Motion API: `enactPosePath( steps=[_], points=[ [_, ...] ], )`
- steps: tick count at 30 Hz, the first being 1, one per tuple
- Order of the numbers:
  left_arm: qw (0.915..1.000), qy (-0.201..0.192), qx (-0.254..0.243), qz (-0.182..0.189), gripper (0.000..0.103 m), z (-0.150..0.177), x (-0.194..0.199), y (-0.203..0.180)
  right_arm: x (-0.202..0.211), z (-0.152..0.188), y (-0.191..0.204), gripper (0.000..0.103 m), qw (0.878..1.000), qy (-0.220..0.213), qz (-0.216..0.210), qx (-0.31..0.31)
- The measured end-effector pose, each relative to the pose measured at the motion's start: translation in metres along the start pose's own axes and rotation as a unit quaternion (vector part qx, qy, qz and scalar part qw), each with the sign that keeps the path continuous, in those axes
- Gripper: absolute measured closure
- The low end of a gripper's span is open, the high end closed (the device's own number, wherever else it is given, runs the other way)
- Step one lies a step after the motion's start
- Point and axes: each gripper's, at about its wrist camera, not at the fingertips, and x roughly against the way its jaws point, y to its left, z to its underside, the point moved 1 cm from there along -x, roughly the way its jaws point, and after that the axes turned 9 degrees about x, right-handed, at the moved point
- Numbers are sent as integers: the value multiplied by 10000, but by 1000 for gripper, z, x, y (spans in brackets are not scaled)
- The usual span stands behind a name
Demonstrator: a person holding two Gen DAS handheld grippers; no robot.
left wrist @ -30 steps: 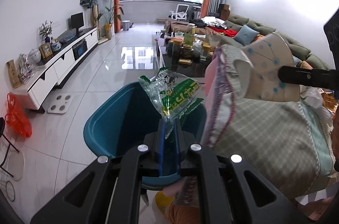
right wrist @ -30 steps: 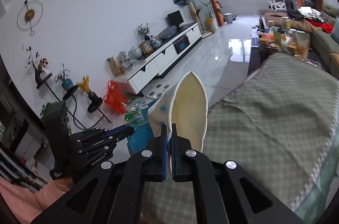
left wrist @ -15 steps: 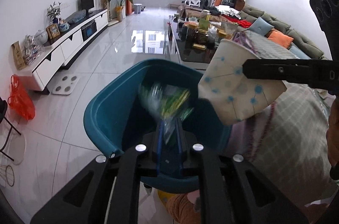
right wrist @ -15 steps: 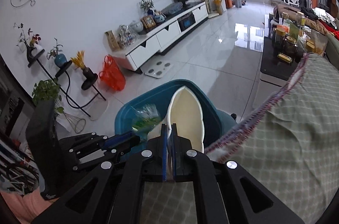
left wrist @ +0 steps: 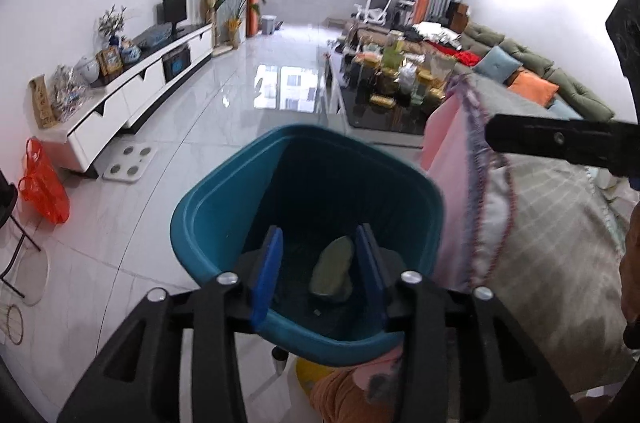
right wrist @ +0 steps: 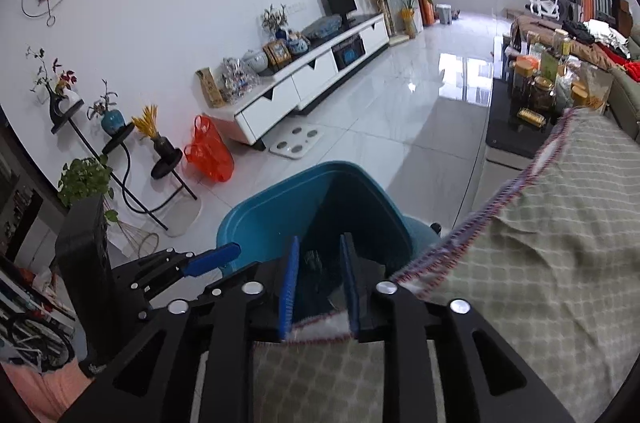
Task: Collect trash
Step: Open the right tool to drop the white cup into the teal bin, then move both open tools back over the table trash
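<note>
White tiled living-rm floor holds a deep teal plastic trash bin (left wrist: 224,207), beside a checked grey-green cloth (right wrist: 560,223). A pale crumpled item (left wrist: 332,275) lies at bin bottom. Left gripper (left wrist: 320,271) hangs over bin mouth, jaws apart, empty. Right gripper (right wrist: 318,287) likewise apart, empty, at cloth edge.

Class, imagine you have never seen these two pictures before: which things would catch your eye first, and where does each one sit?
First, the deep teal plastic bin on the floor at the centre of both views, a pale object inside it. Both grippers hang open over its mouth: the left gripper and the right gripper. Next come the green checked cloth draped at the right and the orange plastic bag by the white wall.
</note>
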Motion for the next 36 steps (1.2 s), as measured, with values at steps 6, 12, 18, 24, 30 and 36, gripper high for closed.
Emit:
enactPosePath(
  steps=[6,12,18,24,30,36],
  points=[
    [9970,-426,-391,523,43,-1,34,-36,54,19,-2,68,9988,-430,218,83],
    [9844,-550,-902,1404,37,11,57,-89,117,49,-20,61,9938,-891,637,-194],
    [9622,-337,-1551,2212,37,37,67,-156,179,89,-39,59,9840,-1104,1283,-552],
    [9328,11,-2129,2908,37,70,70,-212,230,128,-66,59,9680,-1264,1893,-1056],
    [9000,326,-2708,3399,37,105,76,-264,275,163,-93,59,9471,-1445,2420,-1534],
    [8753,557,-3072,3694,37,126,77,-302,303,188,-109,59,9304,-1610,2739,-1827]
  ],
)
